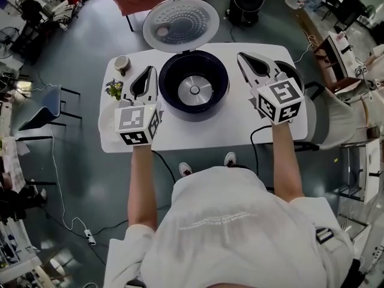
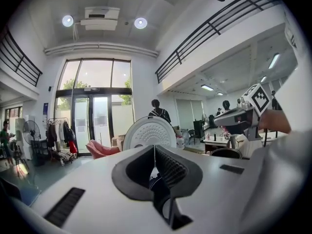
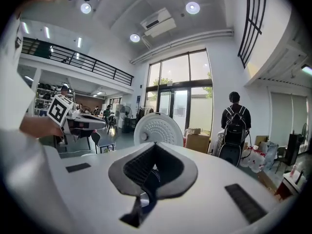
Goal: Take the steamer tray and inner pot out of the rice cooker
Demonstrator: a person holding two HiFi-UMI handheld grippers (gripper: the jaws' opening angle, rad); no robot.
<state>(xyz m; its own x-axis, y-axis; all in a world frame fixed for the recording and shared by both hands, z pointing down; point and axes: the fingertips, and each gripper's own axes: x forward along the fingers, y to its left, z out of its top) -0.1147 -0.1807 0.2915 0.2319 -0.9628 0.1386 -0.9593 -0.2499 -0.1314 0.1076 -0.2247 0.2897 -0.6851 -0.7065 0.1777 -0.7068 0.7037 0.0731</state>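
The dark rice cooker (image 1: 193,83) stands open mid-table, its white perforated lid (image 1: 180,24) tipped back. Inside I see only a silver heating plate (image 1: 195,90). A dark round vessel, perhaps the inner pot (image 1: 295,72), sits at the right, partly hidden by my right gripper. A white round piece, possibly the steamer tray (image 1: 105,120), lies at the left table edge under my left gripper's cube. My left gripper (image 1: 148,69) is held left of the cooker and my right gripper (image 1: 240,56) right of it. Both have their jaws together with nothing between them, as the left gripper (image 2: 154,147) and right gripper (image 3: 155,145) views show.
A small potted plant (image 1: 114,89) and a cup (image 1: 122,63) stand on the white table (image 1: 198,134) at the far left. Chairs and cables surround the table. People stand in the background (image 3: 235,118) near the glass doors.
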